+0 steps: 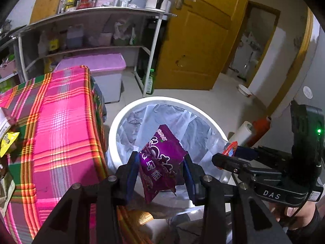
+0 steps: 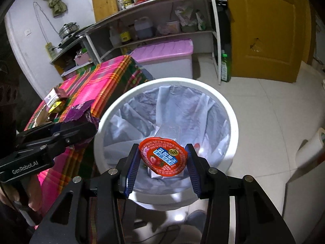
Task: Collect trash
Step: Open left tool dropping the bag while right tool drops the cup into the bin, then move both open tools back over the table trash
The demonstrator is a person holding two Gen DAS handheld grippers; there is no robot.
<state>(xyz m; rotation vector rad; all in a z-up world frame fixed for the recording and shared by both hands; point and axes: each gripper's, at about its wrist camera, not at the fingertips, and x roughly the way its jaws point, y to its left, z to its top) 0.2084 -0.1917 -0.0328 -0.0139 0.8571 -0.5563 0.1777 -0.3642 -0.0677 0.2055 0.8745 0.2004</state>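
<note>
A white bin (image 1: pixel 113 126) lined with a clear bag stands on the floor beside the table. My left gripper (image 1: pixel 160 155) is shut on a crumpled purple snack wrapper (image 1: pixel 160 162), which hangs over the bin's near rim. In the right wrist view, my right gripper (image 2: pixel 162 147) holds a small jelly cup (image 2: pixel 163 156) with a red foil lid over the open bin (image 2: pixel 233 118). Both blue pads touch the lid's edges. The left gripper (image 2: pixel 91 126) and its wrapper (image 2: pixel 81 109) show at the left of that view. The right gripper (image 1: pixel 227 152) appears at the right of the left wrist view.
A table with a pink plaid cloth (image 1: pixel 61 122) sits left of the bin and carries a yellow packet (image 1: pixel 8 142) and a small box (image 2: pixel 54 95). Behind are a pink-lidded storage box (image 1: pixel 97 63), shelves, a green bottle (image 1: pixel 150 81) and a yellow door (image 1: pixel 199 40). A white roll (image 1: pixel 243 132) lies right of the bin.
</note>
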